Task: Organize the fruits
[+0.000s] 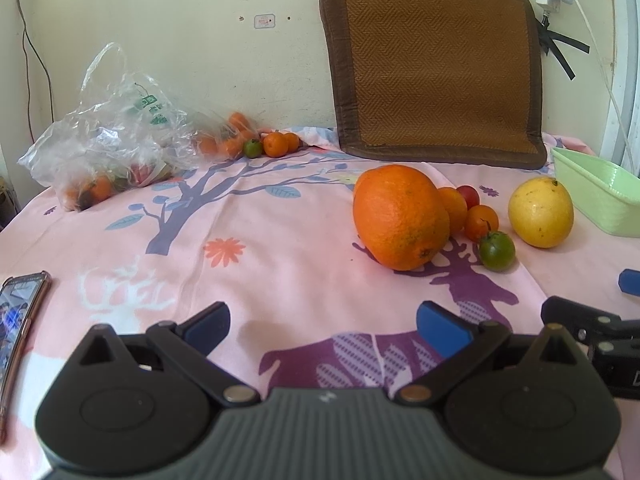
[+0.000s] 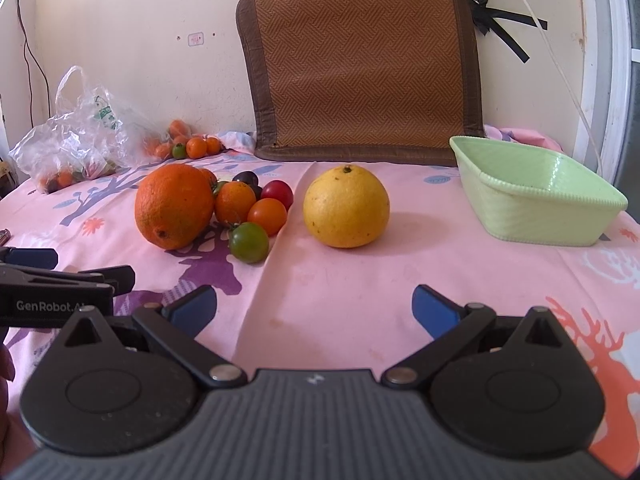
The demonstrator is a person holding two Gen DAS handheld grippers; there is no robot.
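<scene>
A big orange (image 1: pixel 400 216) (image 2: pixel 174 206) lies on the pink cloth beside several small orange, red and green tomatoes (image 2: pixel 256 210) (image 1: pixel 480 224). A yellow grapefruit (image 2: pixel 346 206) (image 1: pixel 541 212) lies to their right. A light green basket (image 2: pixel 536 196) (image 1: pixel 600 196) stands empty at the right. My left gripper (image 1: pixel 324 326) is open and empty, short of the orange. My right gripper (image 2: pixel 314 310) is open and empty, in front of the grapefruit. The left gripper also shows at the left edge of the right wrist view (image 2: pixel 76 272).
A clear plastic bag (image 1: pixel 108 148) (image 2: pixel 76 148) with more small fruit lies at the back left, with loose small fruits (image 1: pixel 276 144) (image 2: pixel 192 147) beside it. A brown woven cushion (image 2: pixel 360 64) leans on the wall. A phone (image 1: pixel 18 320) lies at the left.
</scene>
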